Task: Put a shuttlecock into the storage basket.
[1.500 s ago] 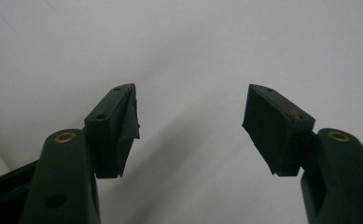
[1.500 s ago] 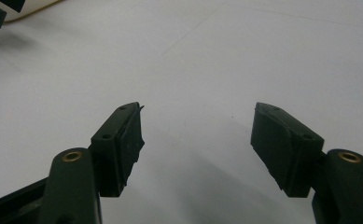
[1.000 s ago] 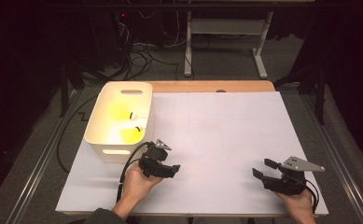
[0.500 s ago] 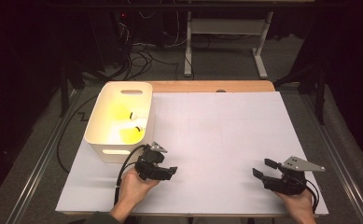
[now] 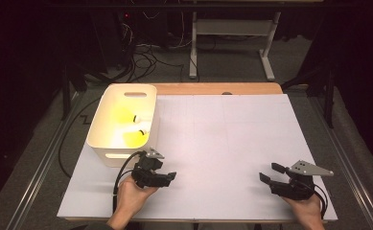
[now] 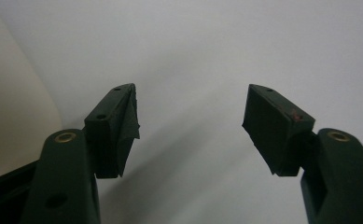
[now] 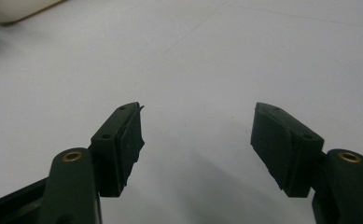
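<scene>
Your left tool (image 5: 167, 176) sits lower left beside the white bin (image 5: 108, 136), jaws apart; your right tool (image 5: 273, 173), lower right, likewise gapes empty.

A wooden table (image 5: 213, 89) stands under a big white sheet (image 5: 222, 143) that covers nearly all of its top. A white tub (image 5: 108, 125) sits on the sheet's far left corner.

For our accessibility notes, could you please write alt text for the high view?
A person's two hands hold open black grippers, left gripper and right gripper, over a white-covered table. A white bin holding yellow objects sits beyond the left gripper.
</scene>
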The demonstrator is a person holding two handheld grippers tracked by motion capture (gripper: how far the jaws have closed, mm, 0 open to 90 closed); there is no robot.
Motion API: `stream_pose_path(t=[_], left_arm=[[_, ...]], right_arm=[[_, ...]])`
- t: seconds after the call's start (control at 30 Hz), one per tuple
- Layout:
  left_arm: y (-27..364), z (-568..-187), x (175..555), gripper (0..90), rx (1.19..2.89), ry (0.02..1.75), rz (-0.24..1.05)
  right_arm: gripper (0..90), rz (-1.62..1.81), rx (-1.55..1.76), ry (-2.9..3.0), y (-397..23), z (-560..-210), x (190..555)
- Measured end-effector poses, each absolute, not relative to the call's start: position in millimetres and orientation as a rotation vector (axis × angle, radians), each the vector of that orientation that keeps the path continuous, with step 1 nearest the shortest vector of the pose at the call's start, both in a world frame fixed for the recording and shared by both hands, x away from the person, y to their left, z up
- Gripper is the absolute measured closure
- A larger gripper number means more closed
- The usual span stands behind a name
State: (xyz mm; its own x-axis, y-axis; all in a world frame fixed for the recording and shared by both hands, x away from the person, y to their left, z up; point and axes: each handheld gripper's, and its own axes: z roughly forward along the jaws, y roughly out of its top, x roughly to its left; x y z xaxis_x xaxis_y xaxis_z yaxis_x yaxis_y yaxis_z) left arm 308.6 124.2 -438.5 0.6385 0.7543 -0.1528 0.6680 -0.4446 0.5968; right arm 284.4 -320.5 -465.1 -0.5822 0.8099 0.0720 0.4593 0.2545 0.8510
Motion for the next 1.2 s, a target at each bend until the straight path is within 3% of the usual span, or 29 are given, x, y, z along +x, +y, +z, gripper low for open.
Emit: stream_pose_path(t=[1.2], left_arm=[[159,-436,287,35.6,2.156,1.173,0.236]], right_arm=[[34.4,1.268,1.163,2.144,-322,-464,283]])
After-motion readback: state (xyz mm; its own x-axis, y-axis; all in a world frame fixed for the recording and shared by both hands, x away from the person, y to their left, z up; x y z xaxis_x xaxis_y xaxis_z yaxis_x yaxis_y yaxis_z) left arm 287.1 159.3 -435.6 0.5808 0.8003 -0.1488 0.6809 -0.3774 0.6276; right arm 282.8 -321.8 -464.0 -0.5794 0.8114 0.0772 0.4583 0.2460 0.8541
